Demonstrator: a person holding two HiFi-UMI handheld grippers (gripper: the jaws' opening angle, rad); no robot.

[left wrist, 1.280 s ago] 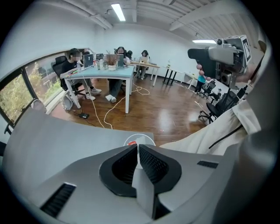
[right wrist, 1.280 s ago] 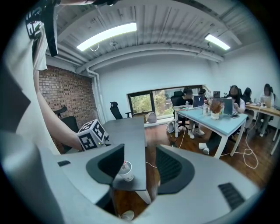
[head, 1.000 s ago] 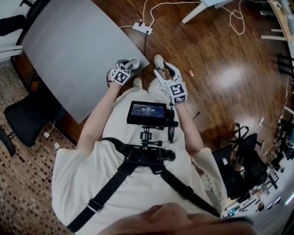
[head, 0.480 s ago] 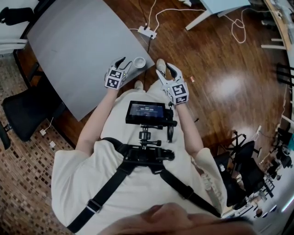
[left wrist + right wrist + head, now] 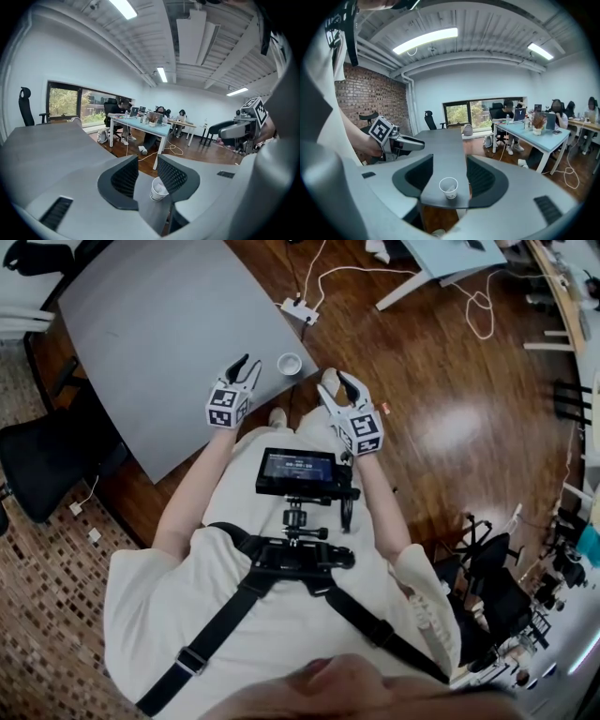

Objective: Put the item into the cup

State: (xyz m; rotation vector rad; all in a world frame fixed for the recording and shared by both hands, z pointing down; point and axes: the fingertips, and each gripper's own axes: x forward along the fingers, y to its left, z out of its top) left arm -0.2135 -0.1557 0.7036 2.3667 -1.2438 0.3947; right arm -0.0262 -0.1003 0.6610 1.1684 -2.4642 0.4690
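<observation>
A white paper cup [image 5: 289, 363] stands upright near the corner of the grey table [image 5: 159, 324]. A pale crumpled item lies inside the cup [image 5: 158, 189]. My left gripper [image 5: 246, 367] hovers over the table just left of the cup and apart from it. Its jaws are closing with nothing between them, and the cup sits beyond the fingertips of the left gripper [image 5: 147, 161]. My right gripper [image 5: 335, 385] hangs off the table's edge to the right of the cup. The right gripper [image 5: 450, 161] is open and empty and faces the cup [image 5: 449, 187].
A power strip [image 5: 298, 307] with white cables lies on the wooden floor beyond the table. A black office chair [image 5: 37, 465] stands at the left. A monitor [image 5: 300, 470] is strapped to the person's chest. People sit at a blue desk [image 5: 140, 125] further off.
The left gripper was around the cup a second ago. It has since let go and drawn back to the left, and the cup stays standing on the table. The right gripper has barely moved.
</observation>
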